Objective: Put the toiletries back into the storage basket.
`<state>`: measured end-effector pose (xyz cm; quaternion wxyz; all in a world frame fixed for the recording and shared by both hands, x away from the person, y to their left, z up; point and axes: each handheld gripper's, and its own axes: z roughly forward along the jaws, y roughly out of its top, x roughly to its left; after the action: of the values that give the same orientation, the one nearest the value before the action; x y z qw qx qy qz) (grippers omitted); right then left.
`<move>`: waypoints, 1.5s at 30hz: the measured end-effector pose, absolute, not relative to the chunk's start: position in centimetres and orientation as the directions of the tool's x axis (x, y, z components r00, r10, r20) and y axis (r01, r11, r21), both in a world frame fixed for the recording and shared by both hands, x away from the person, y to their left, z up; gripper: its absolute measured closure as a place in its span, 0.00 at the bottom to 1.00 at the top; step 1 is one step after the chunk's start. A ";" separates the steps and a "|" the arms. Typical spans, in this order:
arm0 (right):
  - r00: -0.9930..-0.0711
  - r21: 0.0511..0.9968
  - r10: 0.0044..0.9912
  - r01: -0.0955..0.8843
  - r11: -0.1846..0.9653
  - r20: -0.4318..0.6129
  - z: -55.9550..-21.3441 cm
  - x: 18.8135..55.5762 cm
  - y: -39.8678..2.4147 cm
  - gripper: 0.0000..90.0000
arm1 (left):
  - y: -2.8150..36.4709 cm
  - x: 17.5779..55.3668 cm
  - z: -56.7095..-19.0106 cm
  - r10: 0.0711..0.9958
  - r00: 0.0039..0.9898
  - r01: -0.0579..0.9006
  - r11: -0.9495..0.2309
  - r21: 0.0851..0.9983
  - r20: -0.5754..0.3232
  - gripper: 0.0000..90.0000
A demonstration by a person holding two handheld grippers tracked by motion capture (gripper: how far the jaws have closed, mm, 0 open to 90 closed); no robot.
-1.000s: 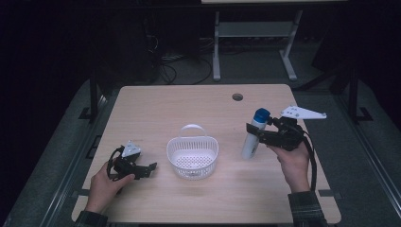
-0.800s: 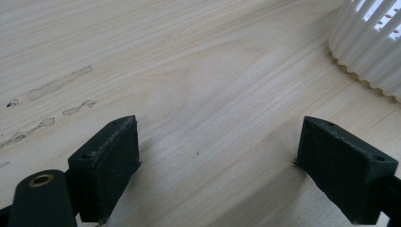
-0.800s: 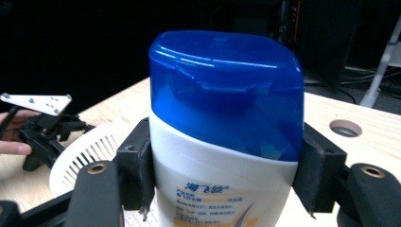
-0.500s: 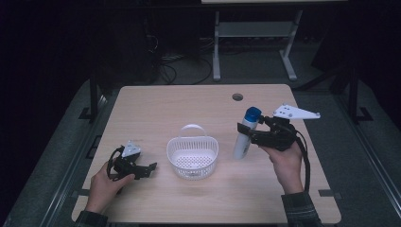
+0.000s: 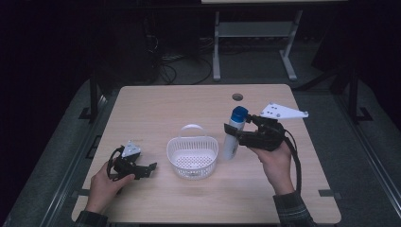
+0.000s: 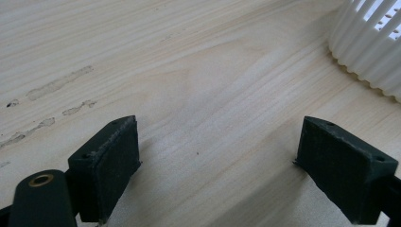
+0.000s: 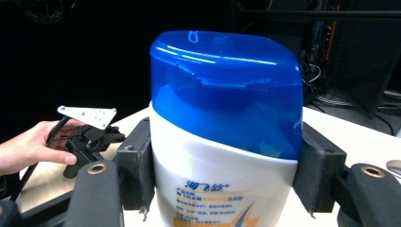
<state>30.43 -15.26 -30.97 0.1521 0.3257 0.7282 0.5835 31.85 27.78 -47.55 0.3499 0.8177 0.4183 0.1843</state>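
A white bottle with a blue cap [image 5: 234, 132] [image 7: 222, 132] hangs upright above the table, just right of a white slotted basket [image 5: 192, 156]. My right gripper [image 5: 236, 135] [image 7: 227, 165] is shut on the bottle, one jaw pressed to each side below the cap. My left gripper [image 5: 150, 169] [image 6: 217, 175] rests low on the wooden table [image 5: 165, 109] left of the basket, open, with bare wood between its jaws. The basket's ribbed wall [image 6: 369, 52] fills the upper right corner of the left gripper view.
A round cable hole [image 5: 237, 97] sits near the table's far edge. A metal stand [image 5: 255, 42] and cables lie on the dark floor behind. In the right gripper view the person's other hand with the left gripper [image 7: 90, 135] lies beyond the bottle.
My right gripper has carried the bottle leftward, closer to the basket. The left gripper has stayed put.
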 end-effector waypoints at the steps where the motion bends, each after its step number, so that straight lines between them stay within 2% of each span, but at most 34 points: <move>1: -0.744 0.949 0.649 0.295 0.106 0.159 -30.9 30.4 -15.1 0.38 | 27.8 31.8 -47.5 0.813 0.582 0.555 -0.405 0.726 0.009 0.14; 17: -0.786 0.953 0.602 0.272 0.130 0.142 -30.4 31.0 -11.8 0.38 | 27.8 31.8 -47.6 0.814 0.581 0.556 -0.403 0.726 0.006 0.14; 32: -0.799 0.948 0.591 0.264 0.177 0.112 -31.2 31.7 -9.4 0.38 | 27.8 31.8 -47.5 0.813 0.582 0.555 -0.405 0.726 0.009 0.14; 45: -0.803 0.939 0.585 0.280 0.200 0.115 -32.9 32.3 -9.1 0.38 | 27.8 31.8 -47.5 0.813 0.582 0.555 -0.405 0.727 0.009 0.14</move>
<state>32.28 -9.06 -32.88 0.1350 0.2837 0.7628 0.5651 31.85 27.79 -47.55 0.3500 0.8176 0.4183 0.1844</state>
